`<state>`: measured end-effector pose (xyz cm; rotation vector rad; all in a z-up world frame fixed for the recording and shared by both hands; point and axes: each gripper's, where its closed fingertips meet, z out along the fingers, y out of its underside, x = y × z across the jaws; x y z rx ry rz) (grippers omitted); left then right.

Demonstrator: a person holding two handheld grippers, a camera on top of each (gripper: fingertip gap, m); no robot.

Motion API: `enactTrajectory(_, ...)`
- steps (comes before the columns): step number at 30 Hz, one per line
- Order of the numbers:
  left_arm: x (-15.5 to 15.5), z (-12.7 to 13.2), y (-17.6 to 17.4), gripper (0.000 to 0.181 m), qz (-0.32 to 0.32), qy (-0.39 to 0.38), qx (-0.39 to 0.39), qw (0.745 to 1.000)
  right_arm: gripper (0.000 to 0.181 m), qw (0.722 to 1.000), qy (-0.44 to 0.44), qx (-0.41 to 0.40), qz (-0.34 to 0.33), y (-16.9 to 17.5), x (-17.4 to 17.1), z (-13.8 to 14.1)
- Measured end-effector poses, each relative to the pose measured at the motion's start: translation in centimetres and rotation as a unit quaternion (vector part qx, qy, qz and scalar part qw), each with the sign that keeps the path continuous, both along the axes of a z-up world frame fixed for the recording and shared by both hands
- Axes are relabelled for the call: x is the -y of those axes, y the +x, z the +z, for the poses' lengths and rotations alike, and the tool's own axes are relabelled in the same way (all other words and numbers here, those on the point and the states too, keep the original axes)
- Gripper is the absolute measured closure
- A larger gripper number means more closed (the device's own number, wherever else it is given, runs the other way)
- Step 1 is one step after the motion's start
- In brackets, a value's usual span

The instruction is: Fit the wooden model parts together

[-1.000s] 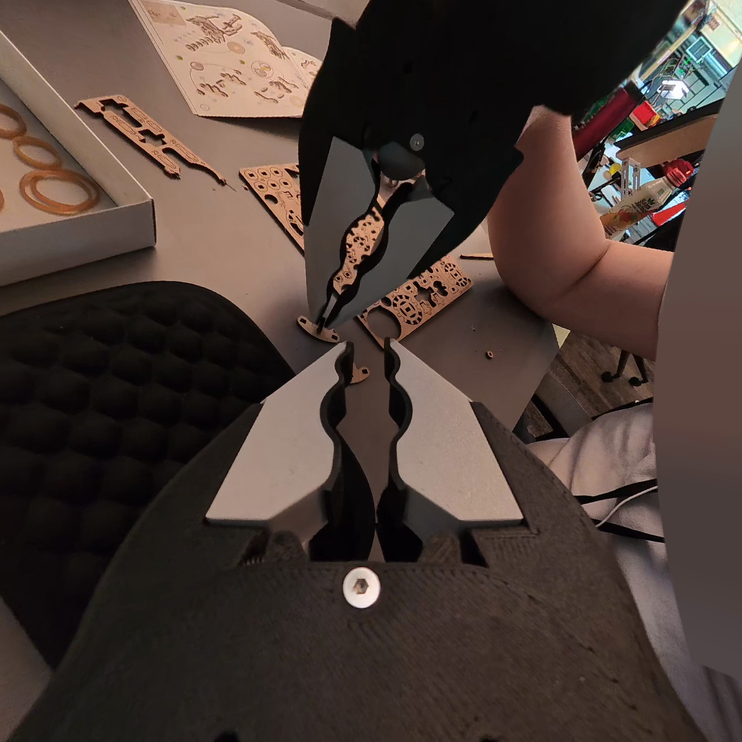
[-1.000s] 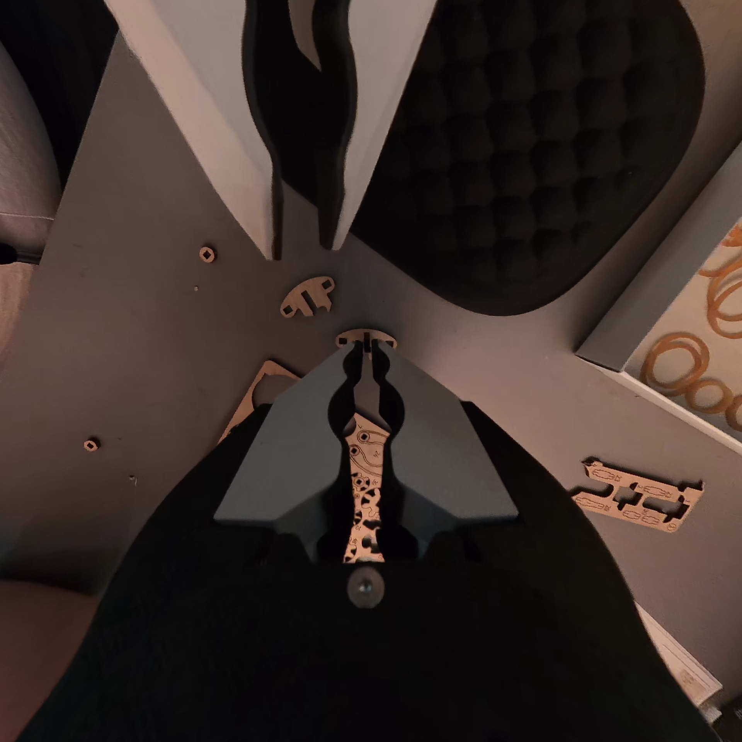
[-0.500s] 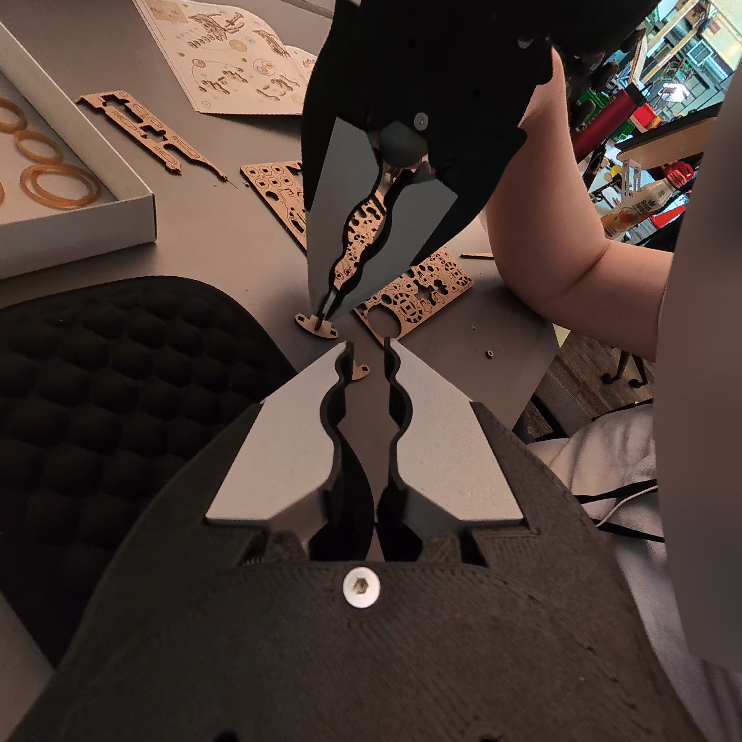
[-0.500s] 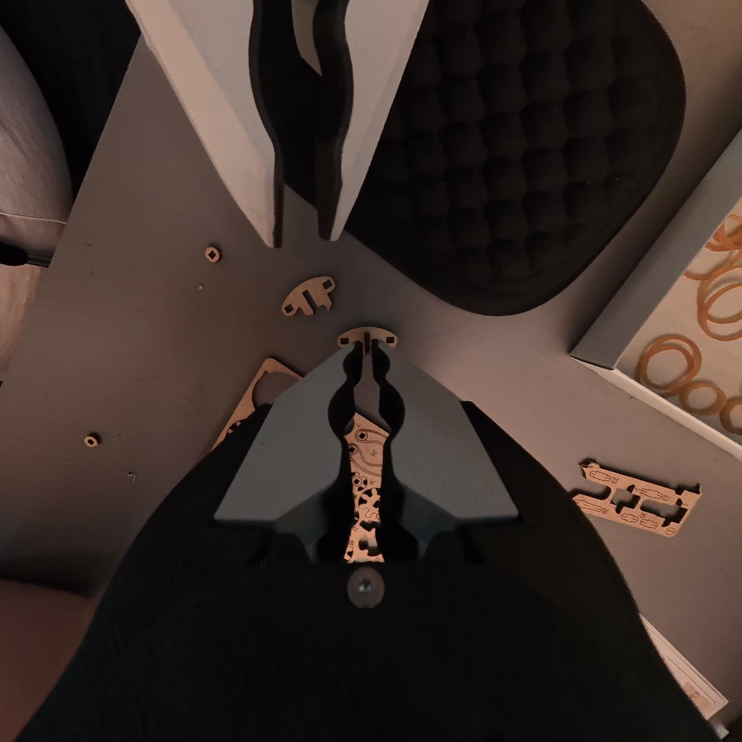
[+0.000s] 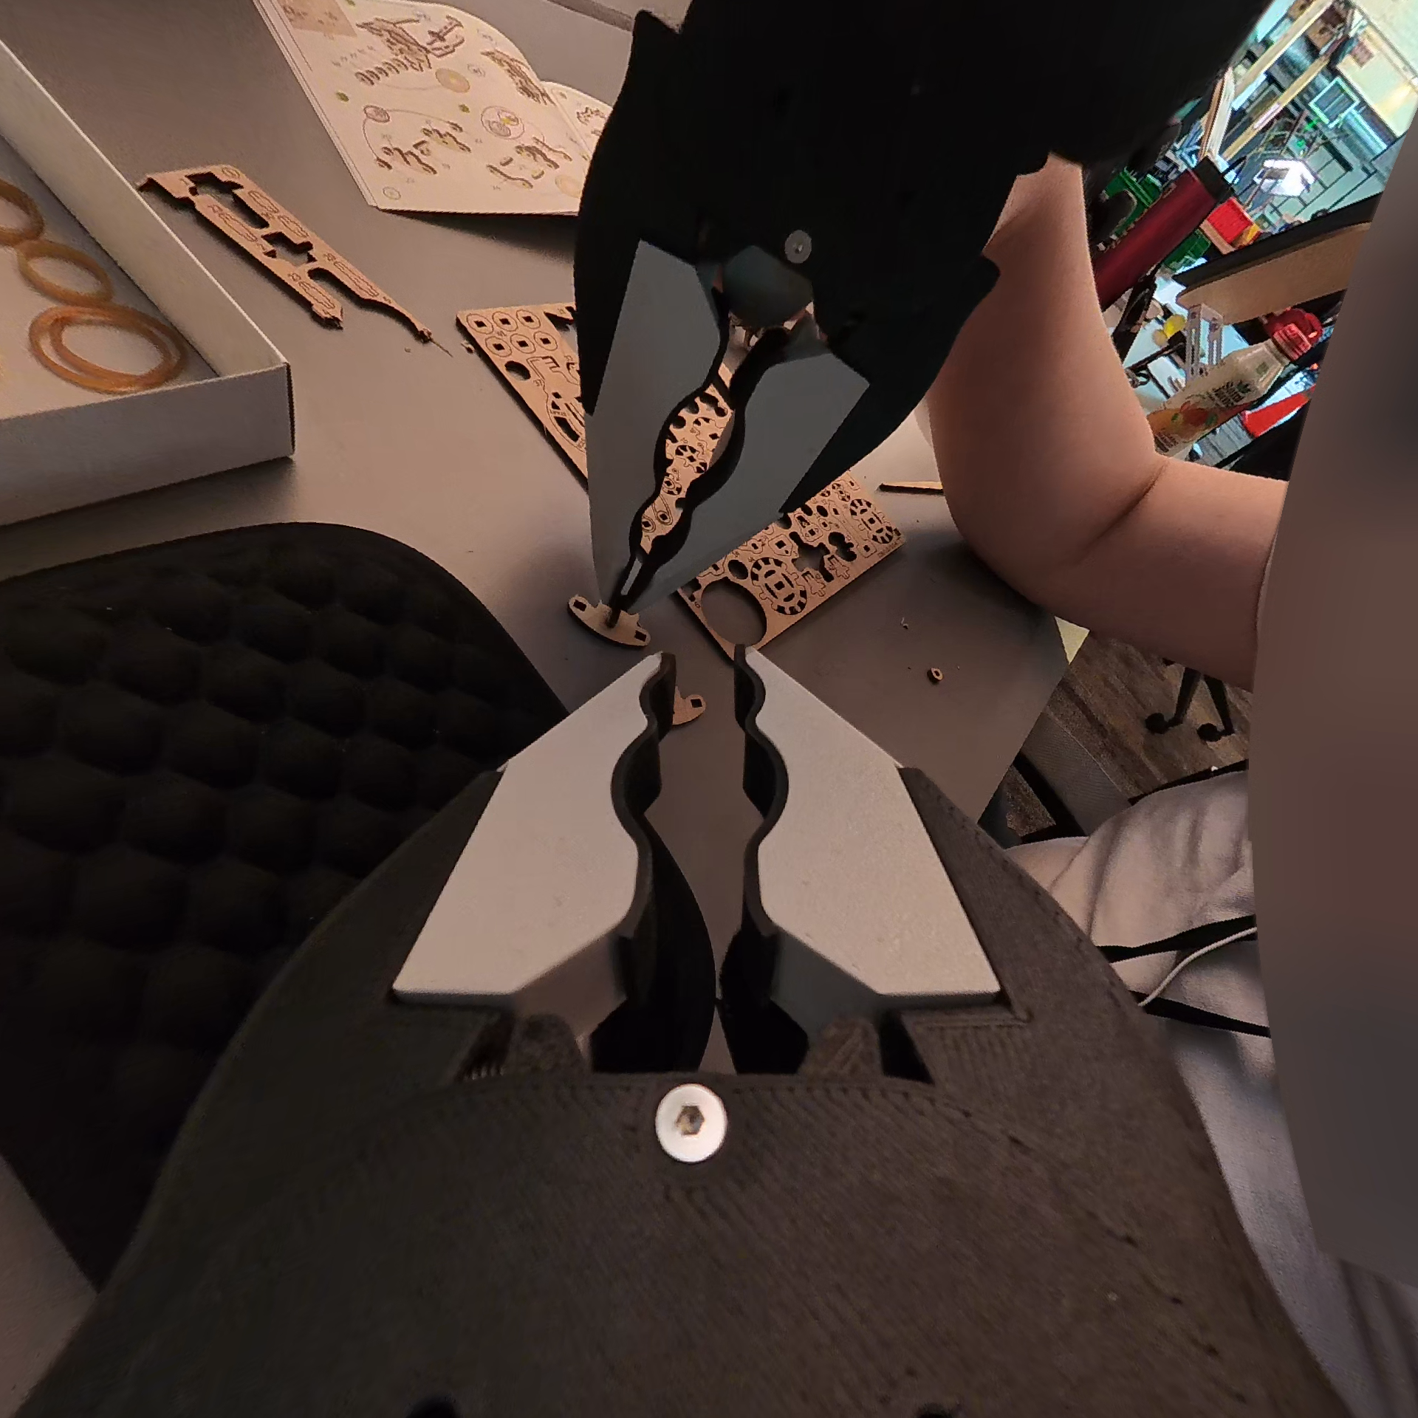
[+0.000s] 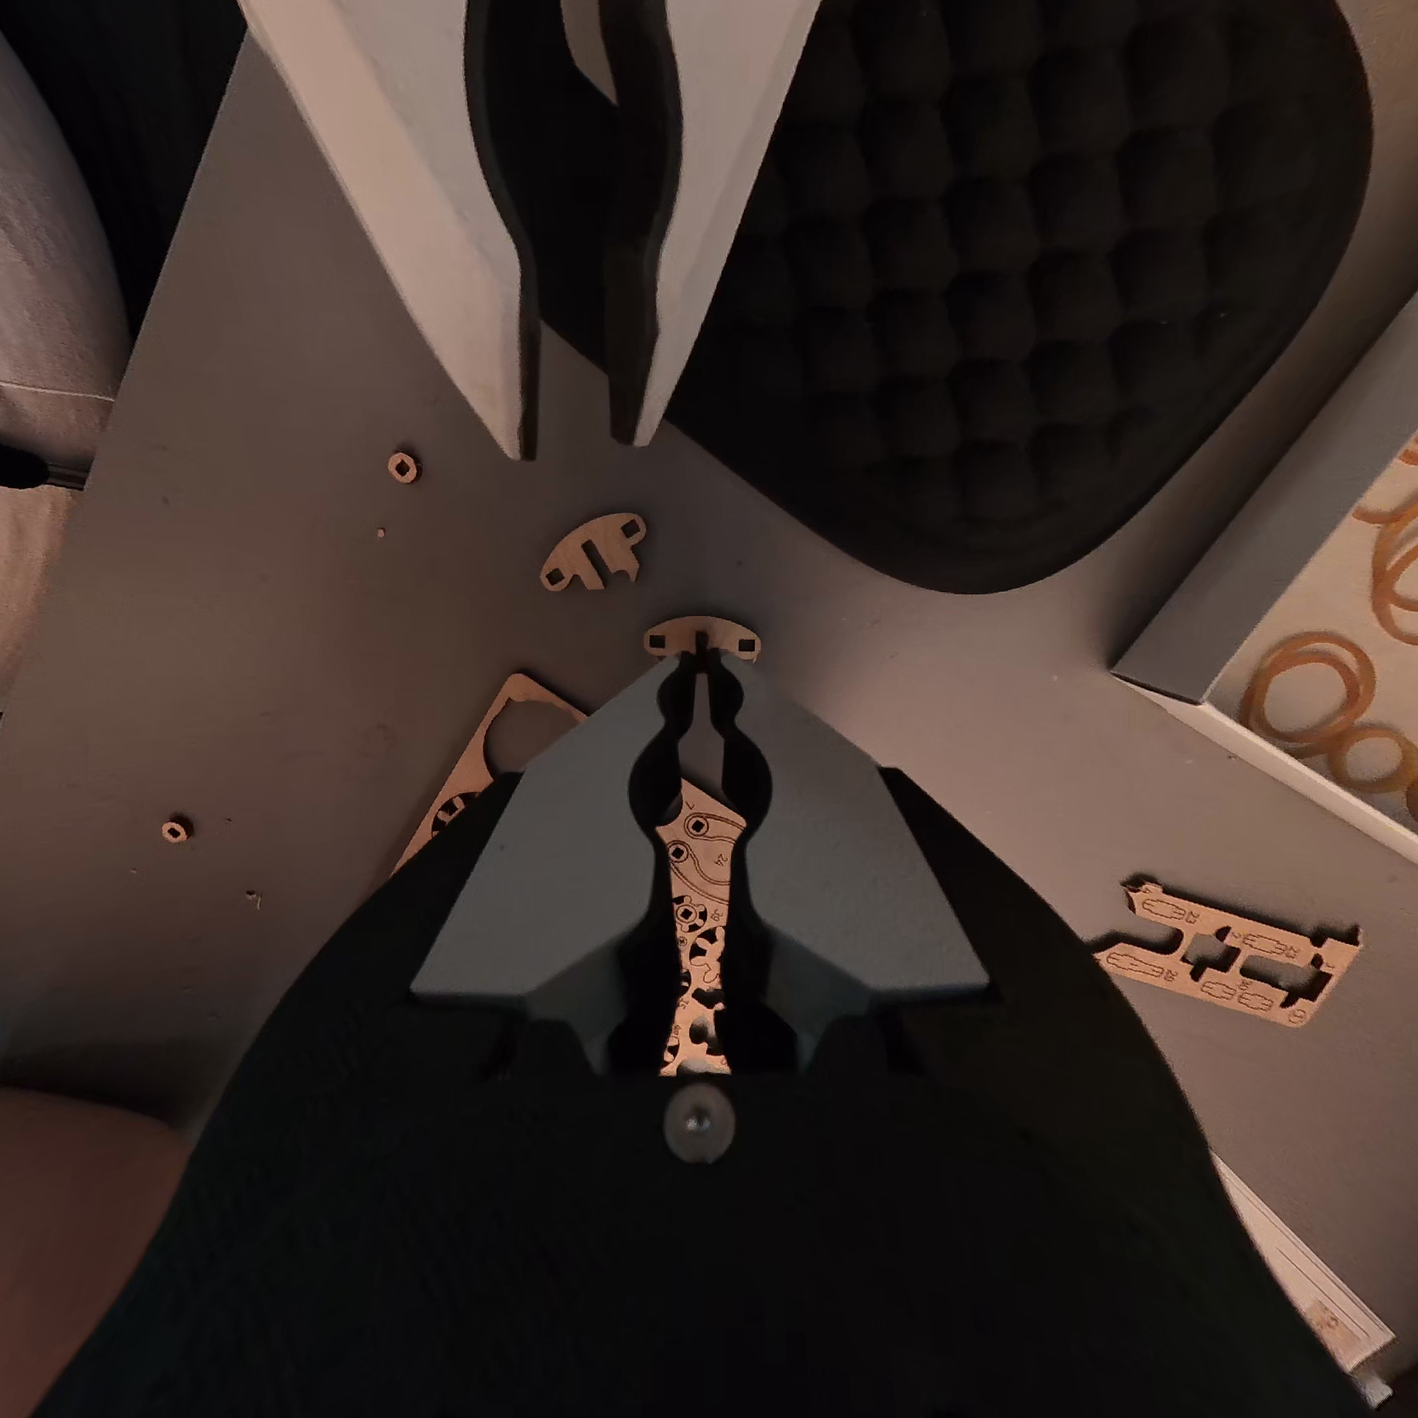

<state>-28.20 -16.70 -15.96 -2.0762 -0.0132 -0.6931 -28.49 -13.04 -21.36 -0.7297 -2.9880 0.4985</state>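
A small half-moon wooden part (image 6: 702,638) lies on the grey table (image 6: 268,614). My right gripper (image 6: 700,656) stands over it, its tips closed together on the part's middle slot. In the left wrist view the right gripper (image 5: 620,600) comes down steeply onto this part (image 5: 606,615). A second small flat wooden part (image 6: 591,564) lies just beyond it, partly hidden behind my left finger in the left wrist view (image 5: 687,704). My left gripper (image 5: 702,660) is open and empty, its tips just above that second part; it also shows at the top of the right wrist view (image 6: 579,445).
A black dimpled foam pad (image 5: 192,729) lies at the left. A white box (image 5: 153,430) holds rubber rings. A punched wooden sheet (image 5: 806,552), a long wooden strip (image 5: 284,245) and an instruction sheet (image 5: 460,100) lie beyond. A person's arm (image 5: 1074,499) rests at the table's right edge. My right fingertips sit around 7 centimetres from my left ones.
Almost nothing. My right gripper has shifted slightly while staying on the half-moon part. My left gripper has held still and open.
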Motion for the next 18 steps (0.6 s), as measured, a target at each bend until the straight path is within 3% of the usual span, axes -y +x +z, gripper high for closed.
enactTrajectory(18, -0.03, -0.18, 0.17, 0.166, -0.002, -0.004, -0.002, 1.000, 0.180, 0.999, 0.026, 0.011, -0.018, 0.17, -0.08, -0.03)
